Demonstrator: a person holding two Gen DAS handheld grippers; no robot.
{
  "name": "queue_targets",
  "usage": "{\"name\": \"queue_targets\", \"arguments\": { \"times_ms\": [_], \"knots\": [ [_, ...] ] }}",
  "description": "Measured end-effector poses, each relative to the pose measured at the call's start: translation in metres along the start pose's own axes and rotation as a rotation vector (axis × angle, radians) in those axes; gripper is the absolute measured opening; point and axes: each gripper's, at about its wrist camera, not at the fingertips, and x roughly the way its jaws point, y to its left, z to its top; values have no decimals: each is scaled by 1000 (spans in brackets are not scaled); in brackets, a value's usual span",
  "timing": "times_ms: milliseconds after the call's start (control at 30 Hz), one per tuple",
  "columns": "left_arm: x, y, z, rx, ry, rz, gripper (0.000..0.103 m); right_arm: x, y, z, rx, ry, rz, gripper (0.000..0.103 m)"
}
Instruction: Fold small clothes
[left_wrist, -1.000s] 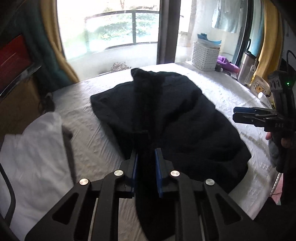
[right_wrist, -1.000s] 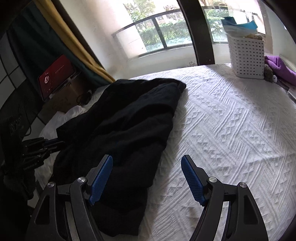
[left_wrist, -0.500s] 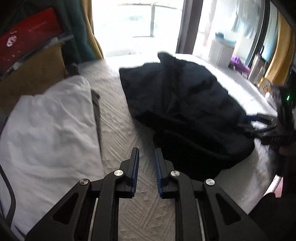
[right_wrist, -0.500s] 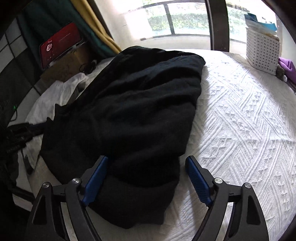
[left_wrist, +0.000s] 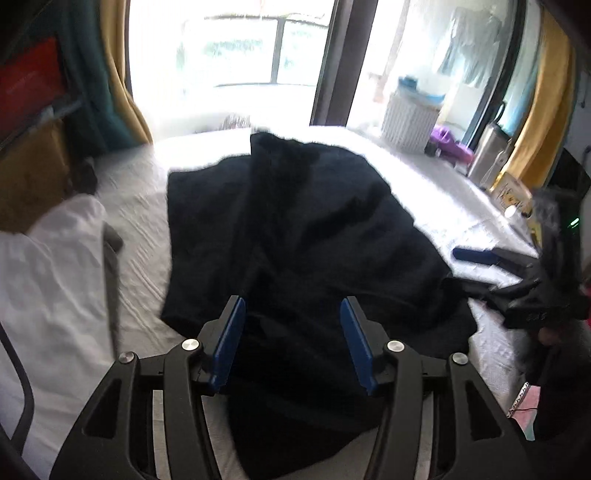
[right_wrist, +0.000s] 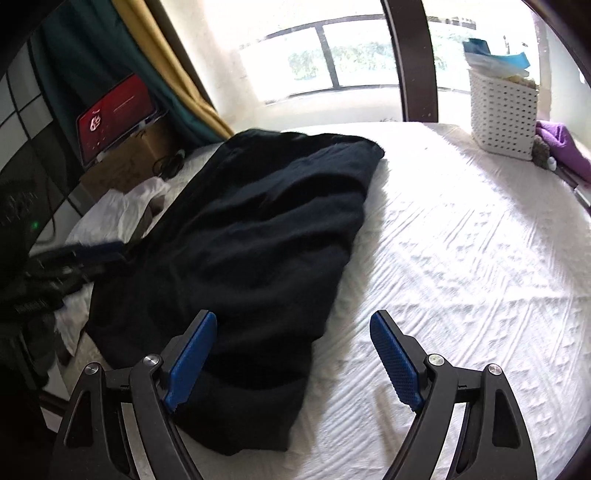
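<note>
so the black garment is sprawled lengthwise on the bed, running bottom-to-top of frame, near hem right under the left tool, just opened, nothing pinched, and the right tool, jaws wide apart at its right edge.

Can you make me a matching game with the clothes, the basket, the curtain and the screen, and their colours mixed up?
Things:
1. clothes
2. basket
3. curtain
4. screen

Colours:
A. white
B. red
C. black
D. yellow

Pairs: 1-C, 2-A, 3-D, 4-B
</note>
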Motion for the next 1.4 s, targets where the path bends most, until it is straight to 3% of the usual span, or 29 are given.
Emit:
{"name": "queue_targets", "arguments": {
  "times_ms": [133, 200, 300, 500, 700, 933, 1233, 1333, 1400],
  "knots": [
    [3, 0, -8, 5, 10, 22, 50, 1, -5, 3, -4, 3, -13, 86],
    [-2, 2, -12, 0, -2, 35, 23, 5, -6, 2, -7, 13, -11, 86],
    [-13, 7, -21, -13, -14, 44, 6, 13, -4, 1, -17, 36, -4, 86],
    [-37, 7, -36, -32, -65, 75, 0, 14, 9, -2, -51, 44, 13, 86],
    [-36, 23, -50, -59, -37, 153, 0, 15, 14, -6, -56, 56, 10, 86],
    [-45, 22, -48, -103, -53, 125, 0, 11, 13, -6, -63, 53, -13, 86],
    [-56, 10, -22, -58, -112, 142, 2, 8, 7, 8, -70, 49, -36, 86],
    [-53, 7, -13, -55, -128, 133, 29, 7, 4, 14, -72, 42, -40, 86],
    [-50, 6, -8, -64, -136, 108, 34, 6, 1, 17, -69, 37, -43, 86]
  ]
}}
